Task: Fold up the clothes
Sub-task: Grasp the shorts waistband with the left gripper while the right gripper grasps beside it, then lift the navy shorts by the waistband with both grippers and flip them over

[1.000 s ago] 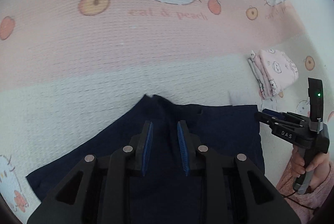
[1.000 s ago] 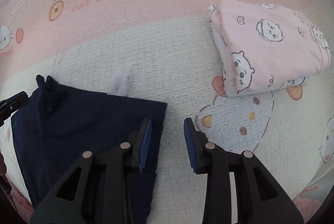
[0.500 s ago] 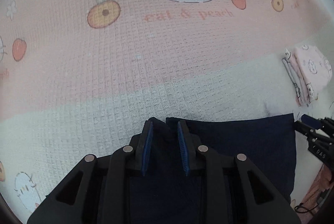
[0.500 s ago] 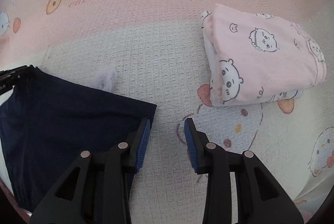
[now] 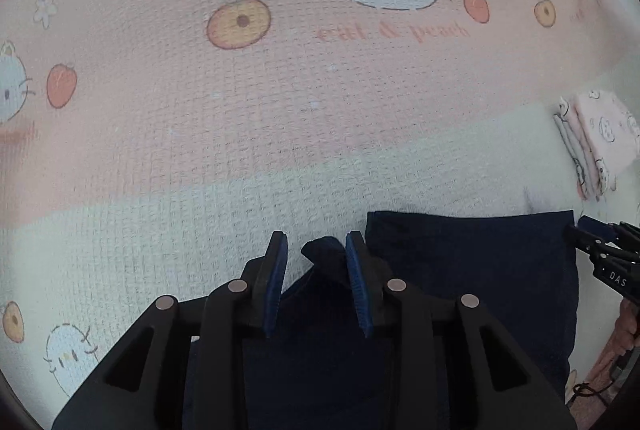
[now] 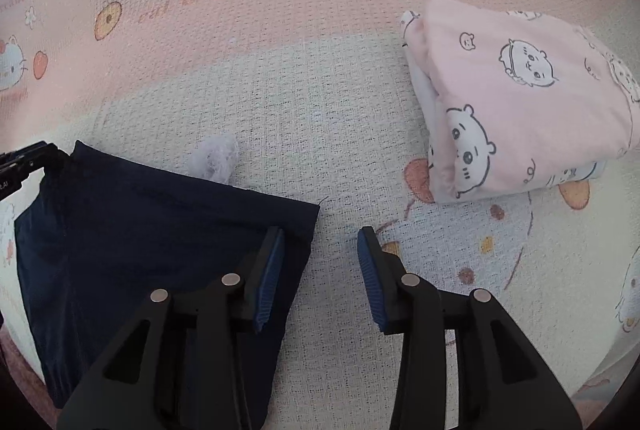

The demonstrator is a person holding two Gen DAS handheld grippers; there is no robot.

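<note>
A dark navy garment point(image 5: 472, 262) lies flat on the bed, also seen in the right wrist view as the navy garment point(image 6: 160, 230). My left gripper point(image 5: 317, 244) is open at its far left corner, where a small raised bunch of navy cloth sits between the fingers against the right pad. My right gripper point(image 6: 320, 234) is open at the garment's far right corner. Its left finger point(image 6: 272, 270) rests over the cloth edge and its right finger is over bare bedding. Each gripper shows at the edge of the other's view.
A folded pink garment point(image 6: 520, 109) with cartoon bears lies to the right of the navy one, small in the left view as the pink garment point(image 5: 600, 133). A white fluff tuft point(image 6: 214, 159) sits at the navy cloth's far edge. Pink and white cat-print bedding point(image 5: 280, 89) covers everything.
My left gripper has moved left along the far edge, so the bunched corner now sits between its fingers. The right gripper has barely shifted at the right corner.
</note>
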